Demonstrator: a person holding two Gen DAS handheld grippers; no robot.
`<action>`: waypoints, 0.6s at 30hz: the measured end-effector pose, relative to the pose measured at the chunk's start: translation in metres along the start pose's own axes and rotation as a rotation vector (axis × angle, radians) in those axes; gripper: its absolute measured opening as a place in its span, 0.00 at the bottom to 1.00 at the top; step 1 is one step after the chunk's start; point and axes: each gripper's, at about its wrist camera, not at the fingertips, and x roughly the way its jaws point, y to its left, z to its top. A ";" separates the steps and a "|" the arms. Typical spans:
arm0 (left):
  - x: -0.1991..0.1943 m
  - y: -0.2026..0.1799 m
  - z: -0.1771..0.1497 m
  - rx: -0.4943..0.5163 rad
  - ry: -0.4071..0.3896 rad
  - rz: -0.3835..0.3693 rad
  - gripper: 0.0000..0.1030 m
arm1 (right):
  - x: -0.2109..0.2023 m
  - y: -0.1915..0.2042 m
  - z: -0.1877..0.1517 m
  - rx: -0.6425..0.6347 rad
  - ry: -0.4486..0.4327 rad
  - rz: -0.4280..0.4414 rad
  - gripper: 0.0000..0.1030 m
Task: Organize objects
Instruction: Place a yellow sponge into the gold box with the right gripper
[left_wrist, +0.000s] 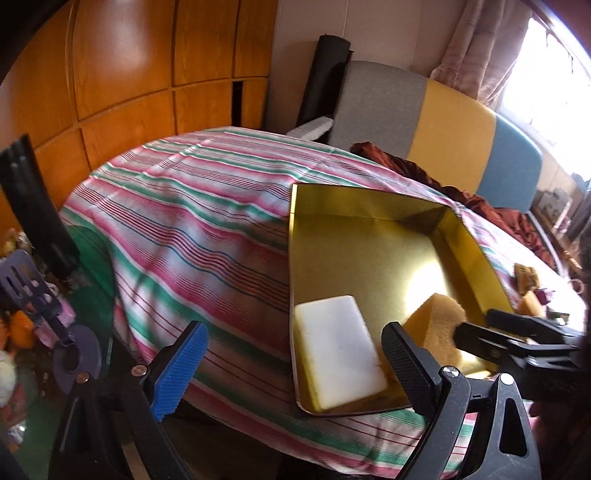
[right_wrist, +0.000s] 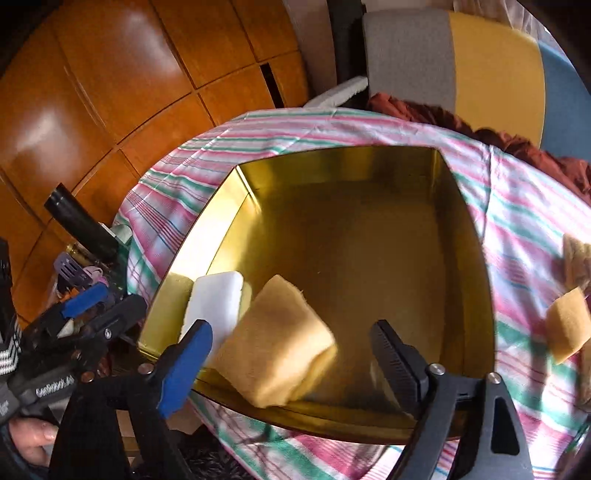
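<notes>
The right hand-held gripper (right_wrist: 291, 354), jaws apart, is dropping a yellow sponge (right_wrist: 277, 343) into the gold tin (right_wrist: 480, 258); the left hand-held gripper (left_wrist: 295, 362) is idling apart. Next, likely the sponge at three o'clock (right_wrist: 567, 321).

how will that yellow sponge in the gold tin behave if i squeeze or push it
The porous yellow sponge block probably compresses easily and seems light. Its flat faces suggest sliding on the shiny gold metal tin, not rolling. The right gripper is open around it.

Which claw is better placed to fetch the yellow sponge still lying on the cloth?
Probably the right claw: it is open, and the loose yellow sponge lies on the striped cloth to its right, outside the gold tin. The left claw sits further away.
</notes>
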 end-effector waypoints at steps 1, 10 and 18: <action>0.000 0.001 0.000 -0.003 -0.004 0.005 0.93 | -0.002 0.001 -0.001 -0.008 -0.009 -0.013 0.92; -0.008 -0.009 0.004 0.034 -0.037 0.007 1.00 | -0.032 -0.006 -0.007 -0.037 -0.119 -0.113 0.97; -0.007 -0.030 0.006 0.110 -0.022 0.023 1.00 | -0.058 -0.041 -0.013 0.027 -0.153 -0.185 0.97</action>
